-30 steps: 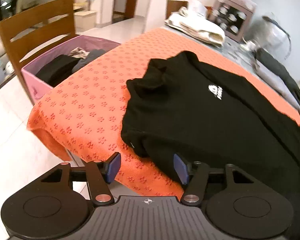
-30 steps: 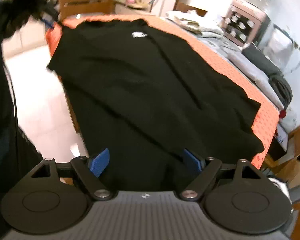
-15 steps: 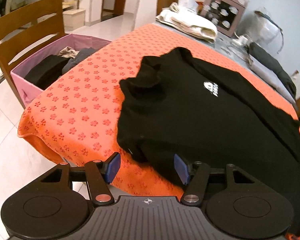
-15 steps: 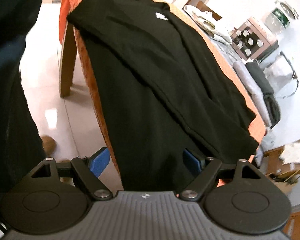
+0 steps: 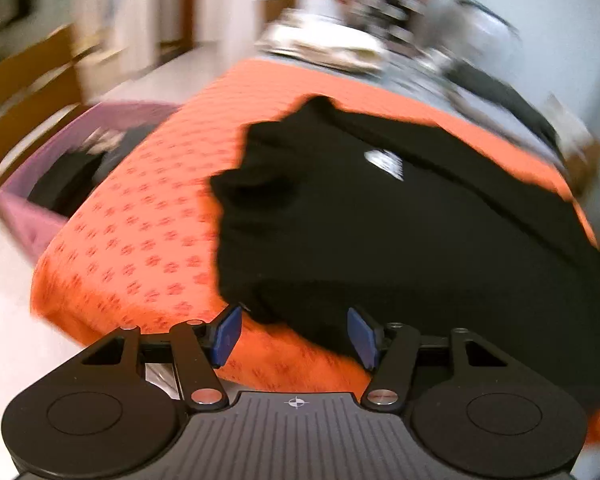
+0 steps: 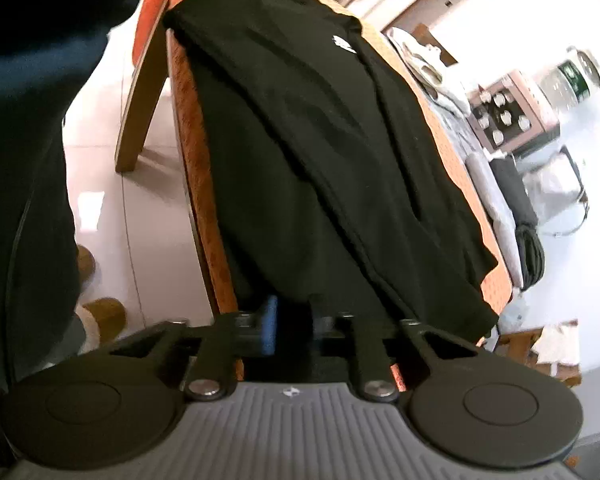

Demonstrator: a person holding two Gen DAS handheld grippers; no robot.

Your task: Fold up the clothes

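Observation:
A black shirt (image 5: 380, 220) with a small white logo (image 5: 384, 162) lies spread on the orange flowered tablecloth (image 5: 140, 240). Its near side hangs over the table's front edge. My left gripper (image 5: 296, 334) is open at that edge, and the shirt's near corner lies loose between its blue pads (image 5: 226, 332). In the right wrist view the black shirt (image 6: 300, 140) runs along the table, its lower part draped over the side. My right gripper (image 6: 294, 326) is closing, its pads pinching the draped hem.
A pink basket (image 5: 24, 220) with dark clothes stands left of the table, beside a wooden chair (image 5: 32, 76). Folded pale clothes (image 5: 324, 44) lie at the far end. A person's dark trousers and brown shoes (image 6: 104, 316) stand by the wooden table leg (image 6: 140, 92).
My right gripper's jaws have gone from wide apart to pinched on the shirt's hanging hem, and it has rolled and come nearer the table edge. The left view has rolled a little and is blurred.

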